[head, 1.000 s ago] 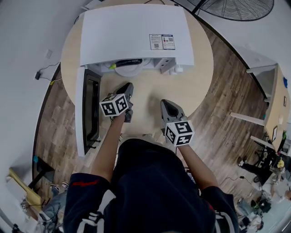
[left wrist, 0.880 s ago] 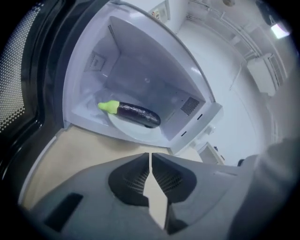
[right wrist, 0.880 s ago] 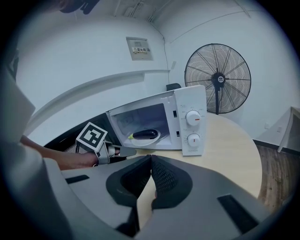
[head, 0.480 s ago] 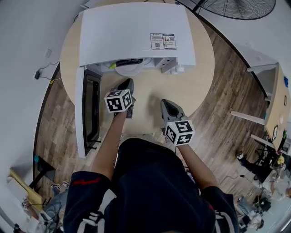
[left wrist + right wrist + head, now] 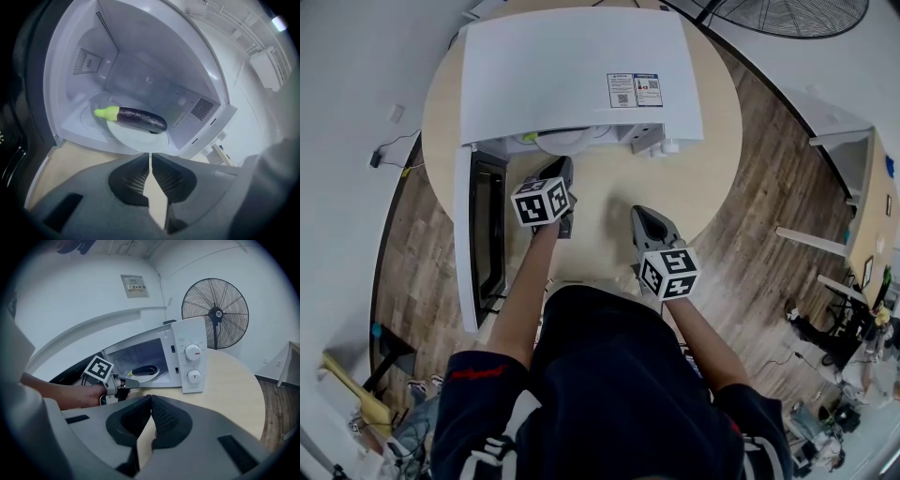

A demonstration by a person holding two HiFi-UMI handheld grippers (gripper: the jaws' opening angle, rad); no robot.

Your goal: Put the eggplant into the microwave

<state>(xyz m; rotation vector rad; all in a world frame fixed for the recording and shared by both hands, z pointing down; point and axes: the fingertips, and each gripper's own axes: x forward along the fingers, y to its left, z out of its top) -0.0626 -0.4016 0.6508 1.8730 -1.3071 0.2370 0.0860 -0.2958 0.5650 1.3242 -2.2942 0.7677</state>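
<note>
Round wooden desk [image 5: 694, 178] is carrying a white microwave [image 5: 581, 75] whose door [image 5: 486, 230] is standing open. Just ahead of the left gripper [image 5: 149, 158], the eggplant [image 5: 140, 119] is lying on the white plate [image 5: 131, 138] inside the microwave, green stem toward the jaws' left. Those jaws have just been closing and are meeting at the tips, nothing between them. The right gripper [image 5: 151, 399] is hovering over the desk, jaws together and empty, with a fan [image 5: 214, 315] standing beyond them.
</note>
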